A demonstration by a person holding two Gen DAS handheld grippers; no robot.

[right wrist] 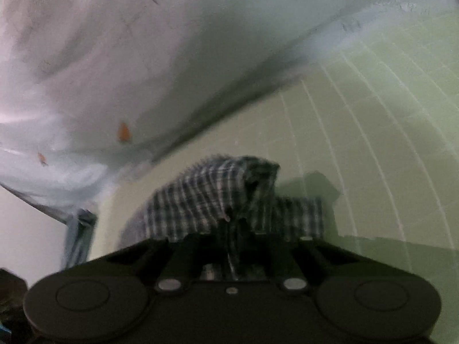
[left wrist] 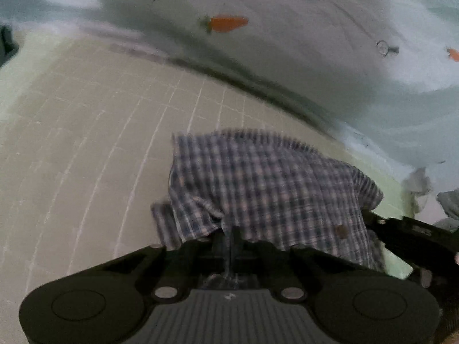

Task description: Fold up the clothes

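A blue-and-white plaid shirt [left wrist: 272, 183] lies bunched on a green gridded mat [left wrist: 86, 143]. My left gripper [left wrist: 233, 236] is shut, and a fold of the shirt's near edge is pinched between its fingers. In the right wrist view the same plaid shirt [right wrist: 200, 197] rises in a hump right in front of my right gripper [right wrist: 229, 229], which is shut on another fold of it. The black body of the right gripper [left wrist: 407, 229] shows at the right edge of the left wrist view. Both views are blurred.
A pale blue sheet with orange carrot prints [left wrist: 287, 43] hangs or lies beyond the mat's far edge, also seen as the pale sheet [right wrist: 114, 57]. A bluish cloth [right wrist: 77, 229] sits at the mat's left edge. Open gridded mat [right wrist: 373, 129] stretches to the right.
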